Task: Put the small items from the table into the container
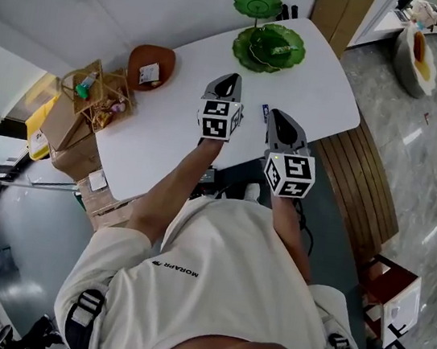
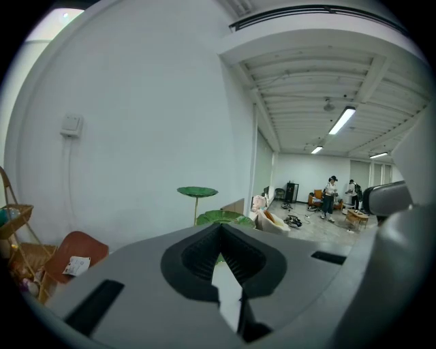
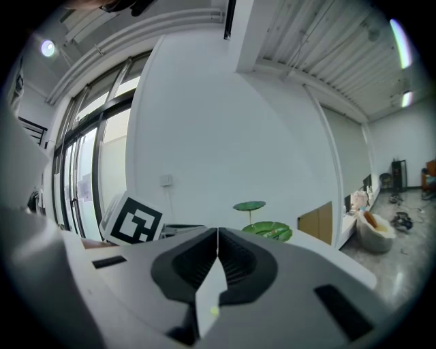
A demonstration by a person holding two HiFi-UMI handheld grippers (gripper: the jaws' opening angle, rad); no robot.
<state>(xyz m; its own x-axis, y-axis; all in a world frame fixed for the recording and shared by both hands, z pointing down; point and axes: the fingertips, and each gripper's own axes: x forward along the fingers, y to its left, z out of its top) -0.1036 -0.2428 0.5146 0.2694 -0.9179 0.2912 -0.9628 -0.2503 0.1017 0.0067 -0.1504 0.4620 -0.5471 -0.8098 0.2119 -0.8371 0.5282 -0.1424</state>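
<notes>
My left gripper (image 1: 230,79) hovers over the middle of the white table (image 1: 328,92), jaws shut with nothing between them. Just to its right, my right gripper (image 1: 277,116) is also shut and empty. A small blue item (image 1: 265,112) lies on the table between the two grippers. Beyond them stands a green two-tier leaf tray (image 1: 268,49) holding a small green packet (image 1: 283,50). At the left end sits a brown leaf-shaped bowl (image 1: 151,64) with a white packet (image 1: 149,75) in it. The left gripper view shows the same bowl (image 2: 71,253) and green tray (image 2: 219,217) ahead of the closed jaws.
A wicker basket (image 1: 96,94) with small things in it stands on cardboard boxes off the table's left end. A wooden bench (image 1: 364,183) runs along the table's right side. People stand far across the room (image 2: 330,194). A white wall backs the table.
</notes>
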